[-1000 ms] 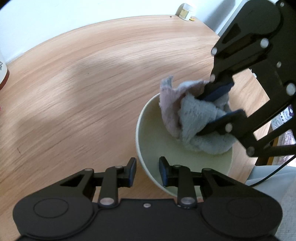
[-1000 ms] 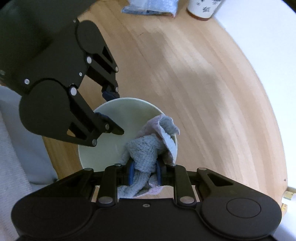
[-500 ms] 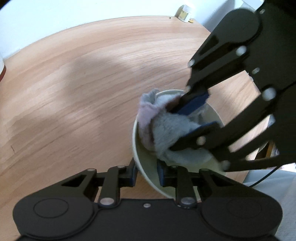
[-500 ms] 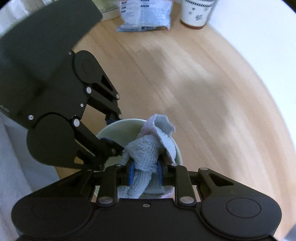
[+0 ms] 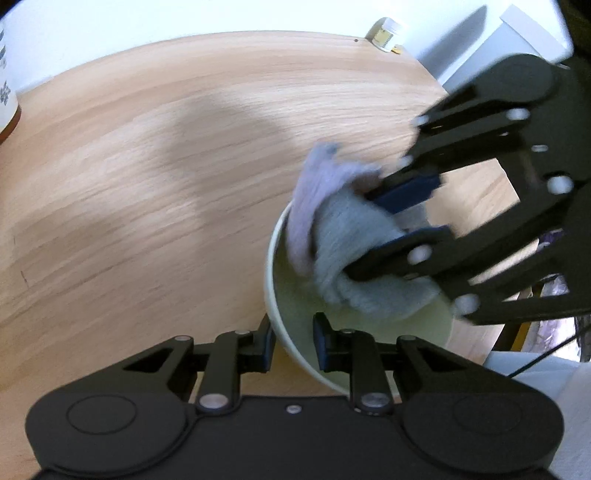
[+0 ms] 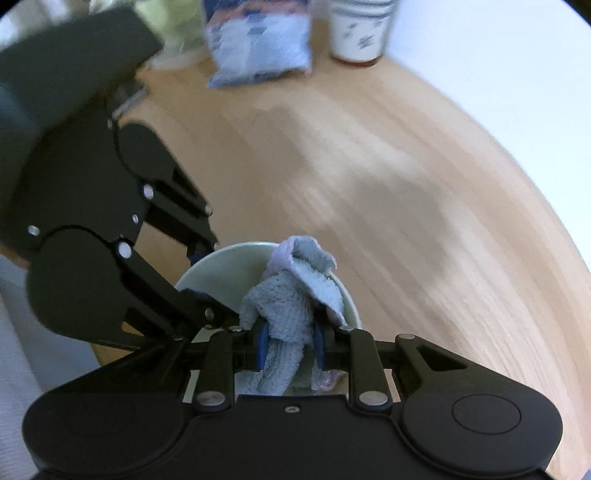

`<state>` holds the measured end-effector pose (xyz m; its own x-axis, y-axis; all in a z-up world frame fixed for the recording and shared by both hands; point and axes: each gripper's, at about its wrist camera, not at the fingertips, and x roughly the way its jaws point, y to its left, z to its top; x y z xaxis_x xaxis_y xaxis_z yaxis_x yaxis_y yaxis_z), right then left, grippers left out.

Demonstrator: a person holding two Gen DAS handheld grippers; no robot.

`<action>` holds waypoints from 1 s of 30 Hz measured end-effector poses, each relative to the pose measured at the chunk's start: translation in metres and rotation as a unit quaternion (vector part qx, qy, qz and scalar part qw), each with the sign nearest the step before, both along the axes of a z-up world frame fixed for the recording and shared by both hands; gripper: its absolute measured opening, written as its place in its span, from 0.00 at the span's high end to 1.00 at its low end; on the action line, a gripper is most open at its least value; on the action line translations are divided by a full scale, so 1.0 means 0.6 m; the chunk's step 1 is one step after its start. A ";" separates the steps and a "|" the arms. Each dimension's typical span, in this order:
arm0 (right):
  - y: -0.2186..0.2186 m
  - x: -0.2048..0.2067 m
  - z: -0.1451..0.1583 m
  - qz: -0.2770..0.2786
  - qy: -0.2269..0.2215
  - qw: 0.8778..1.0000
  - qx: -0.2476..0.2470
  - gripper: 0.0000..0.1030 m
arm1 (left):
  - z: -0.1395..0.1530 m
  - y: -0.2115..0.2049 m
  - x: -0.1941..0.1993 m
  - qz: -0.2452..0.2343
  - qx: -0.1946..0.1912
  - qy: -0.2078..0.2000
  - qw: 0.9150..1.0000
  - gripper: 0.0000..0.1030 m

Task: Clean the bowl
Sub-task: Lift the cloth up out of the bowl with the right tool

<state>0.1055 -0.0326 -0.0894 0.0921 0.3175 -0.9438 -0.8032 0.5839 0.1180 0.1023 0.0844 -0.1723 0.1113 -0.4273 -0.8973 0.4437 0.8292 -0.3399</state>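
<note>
A pale green bowl [image 5: 295, 314] is held tilted above the wooden table, its rim pinched in my left gripper [image 5: 293, 341], one finger outside and one inside the wall. My right gripper [image 6: 290, 345] is shut on a crumpled grey and pink cloth [image 6: 291, 295] and presses it into the bowl [image 6: 218, 269]. In the left wrist view the cloth [image 5: 340, 236] fills the far side of the bowl, clamped between the right gripper's blue pads [image 5: 406, 192]. The bowl's bottom is mostly hidden by the cloth.
A wooden table [image 5: 166, 166] spreads out beneath. A blue and white packet [image 6: 258, 44] and a patterned cup [image 6: 360, 29] stand at its far edge. A small jar [image 5: 386, 35] sits at the back by the wall. The table's edge runs close beside the bowl.
The cloth has swept around inside the bowl, from the far side toward my left gripper and back outward. The right wrist view has tilted up, showing the packet and cup.
</note>
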 end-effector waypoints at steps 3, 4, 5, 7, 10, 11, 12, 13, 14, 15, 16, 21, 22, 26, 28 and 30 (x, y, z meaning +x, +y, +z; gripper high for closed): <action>-0.022 -0.006 0.020 -0.033 -0.017 0.999 0.031 0.74 | -0.005 0.004 0.001 0.012 -0.007 0.010 1.000 0.77; -0.029 -0.004 0.022 -0.047 -0.022 0.998 0.043 0.74 | -0.006 0.006 0.003 0.015 -0.007 0.011 1.000 0.77; -0.039 -0.004 0.025 -0.065 -0.026 0.996 0.056 0.74 | -0.009 0.008 0.006 0.017 -0.007 0.012 1.000 0.77; -0.062 -0.004 0.032 -0.102 -0.033 0.991 0.081 0.74 | -0.010 0.012 0.012 0.034 -0.010 0.021 0.999 0.77; -0.101 -0.012 0.041 -0.157 -0.034 0.980 0.120 0.74 | -0.011 0.016 0.015 0.053 -0.017 0.031 0.998 0.77; -0.112 -0.014 0.039 -0.172 -0.031 0.976 0.130 0.74 | -0.009 0.018 0.015 0.059 -0.020 0.033 0.998 0.76; -0.124 -0.015 0.035 -0.186 -0.028 0.972 0.139 0.74 | -0.009 0.021 0.016 0.067 -0.021 0.033 0.997 0.76; -0.135 -0.015 0.032 -0.200 -0.025 0.968 0.148 0.74 | -0.011 0.025 0.020 0.078 -0.023 0.033 0.996 0.76; -0.146 -0.016 0.028 -0.213 -0.021 0.964 0.157 0.74 | -0.013 0.027 0.021 0.086 -0.024 0.035 0.995 0.76; -0.157 -0.017 0.024 -0.227 -0.018 0.960 0.166 0.74 | -0.014 0.030 0.022 0.099 -0.028 0.039 0.994 0.76; -0.168 -0.017 0.020 -0.240 -0.015 0.955 0.175 0.74 | -0.016 0.030 0.022 0.108 -0.029 0.040 0.993 0.76; -0.229 -0.017 0.022 -0.272 -0.002 0.939 0.212 0.74 | -0.008 0.017 0.010 0.121 -0.002 0.020 0.992 0.83; -0.234 -0.017 0.022 -0.273 0.000 0.938 0.215 0.74 | -0.006 0.017 0.009 0.127 0.001 0.016 0.992 0.83; -0.254 -0.004 0.014 -0.271 0.021 0.934 0.232 0.74 | 0.020 0.010 -0.004 0.144 0.020 -0.021 0.989 0.87; -0.259 0.002 0.013 -0.270 0.030 0.932 0.241 0.74 | 0.034 -0.003 -0.012 0.141 0.031 -0.048 0.988 0.89; -0.264 0.014 0.014 -0.271 0.038 0.927 0.255 0.74 | 0.051 -0.017 -0.026 0.132 0.050 -0.083 0.987 0.91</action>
<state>0.1138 -0.1910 -0.0812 0.3079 0.6510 -0.6938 -0.3866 0.7519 0.5340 0.0865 0.0745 -0.1415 0.3563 -0.2749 -0.8930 0.2513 0.9487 -0.1917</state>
